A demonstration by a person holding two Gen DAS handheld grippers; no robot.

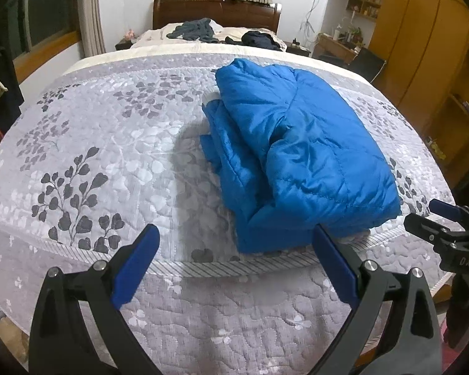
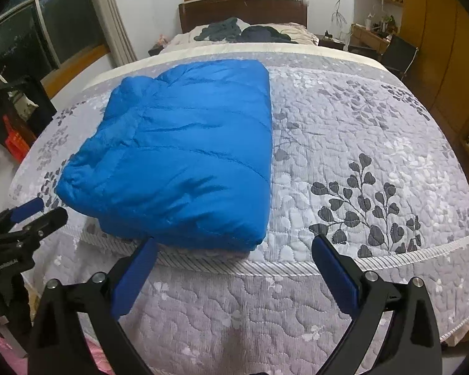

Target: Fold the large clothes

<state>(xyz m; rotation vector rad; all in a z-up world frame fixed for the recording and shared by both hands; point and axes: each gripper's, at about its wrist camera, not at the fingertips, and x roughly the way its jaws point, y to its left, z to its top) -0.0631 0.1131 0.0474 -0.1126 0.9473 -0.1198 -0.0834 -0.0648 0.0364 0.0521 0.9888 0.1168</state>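
both claws gape empty, level over the bed edge [image 1: 234, 265], facing the folded blue jacket [image 2: 178, 156].

Black plastic left claw [image 1: 236, 240] and right claw [image 2: 234, 251], blue finger pads [image 1: 137, 265], silver screws.

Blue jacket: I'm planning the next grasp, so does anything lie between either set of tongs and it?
Nothing visible does. The blue jacket lies folded on the quilt; only bare quilt separates it from the open left tongs and open right tongs.
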